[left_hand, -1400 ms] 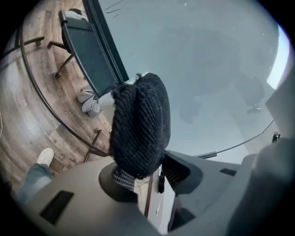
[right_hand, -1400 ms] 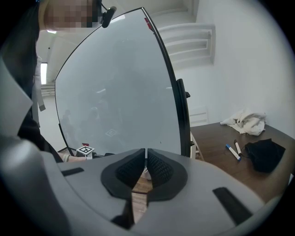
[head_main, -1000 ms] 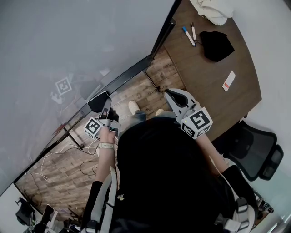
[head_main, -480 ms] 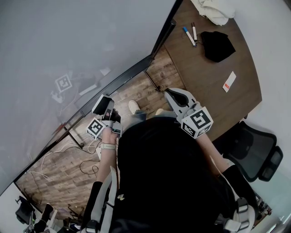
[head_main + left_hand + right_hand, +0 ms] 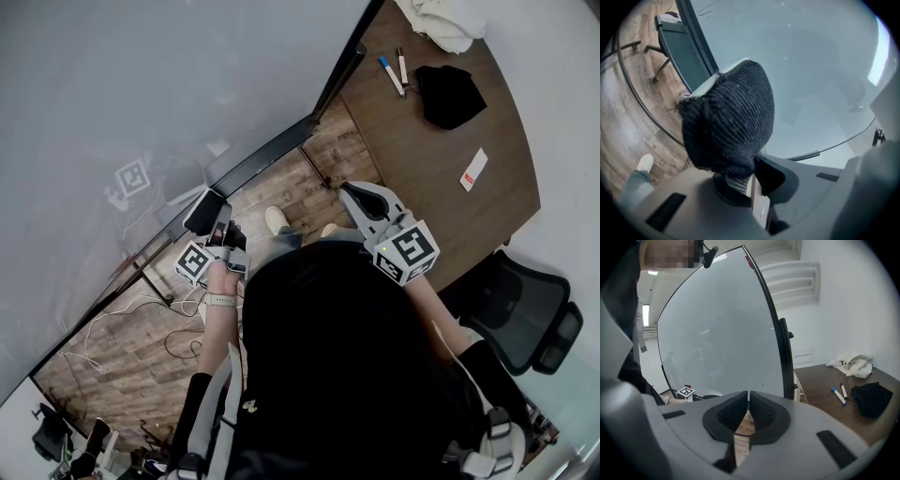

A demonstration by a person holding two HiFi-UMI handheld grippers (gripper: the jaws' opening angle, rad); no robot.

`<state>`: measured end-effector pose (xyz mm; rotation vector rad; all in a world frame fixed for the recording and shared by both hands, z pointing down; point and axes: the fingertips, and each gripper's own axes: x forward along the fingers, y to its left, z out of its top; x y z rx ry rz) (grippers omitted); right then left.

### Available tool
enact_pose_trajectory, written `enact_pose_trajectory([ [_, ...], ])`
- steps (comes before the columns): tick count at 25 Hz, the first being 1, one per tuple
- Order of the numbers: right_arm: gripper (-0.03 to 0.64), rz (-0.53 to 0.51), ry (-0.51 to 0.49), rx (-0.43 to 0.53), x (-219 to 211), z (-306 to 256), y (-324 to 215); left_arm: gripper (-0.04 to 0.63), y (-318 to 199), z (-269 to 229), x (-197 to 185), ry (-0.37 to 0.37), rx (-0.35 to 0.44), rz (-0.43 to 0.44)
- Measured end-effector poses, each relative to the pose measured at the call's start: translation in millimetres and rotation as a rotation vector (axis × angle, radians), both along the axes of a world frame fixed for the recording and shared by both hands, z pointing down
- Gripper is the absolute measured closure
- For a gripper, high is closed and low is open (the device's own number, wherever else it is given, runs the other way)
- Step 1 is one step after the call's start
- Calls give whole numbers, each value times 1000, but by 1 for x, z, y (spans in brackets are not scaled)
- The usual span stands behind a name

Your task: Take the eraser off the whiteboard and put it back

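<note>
While the dark ribbed eraser (image 5: 726, 117) sits pinched in the left gripper (image 5: 747, 180), whose jaws have just been closing onto it, it hangs close by the whiteboard (image 5: 811, 70), near its lower edge; contact can't be judged. Right gripper (image 5: 747, 408) faces the board, jaws together, nothing between them.
</note>
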<state>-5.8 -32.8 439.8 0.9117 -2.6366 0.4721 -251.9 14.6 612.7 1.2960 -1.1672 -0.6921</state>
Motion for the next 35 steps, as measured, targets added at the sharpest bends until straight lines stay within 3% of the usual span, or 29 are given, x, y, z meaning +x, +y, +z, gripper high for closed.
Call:
enact_pose_trajectory([
  [6,589,6,-1,-3,2,0,-1,575,-1,-1,0,8,3,-16],
  [21,589,-5,2,-8,-2,3,-1,343,5,8,-21,15,-31,-114],
  [28,589,-5,3,-8,-5,4,0,290,4,10,-37,3,-41,-144],
  [35,589,5,8,-6,-4,4,1,285,-2,12,-43,5,-36,-151],
])
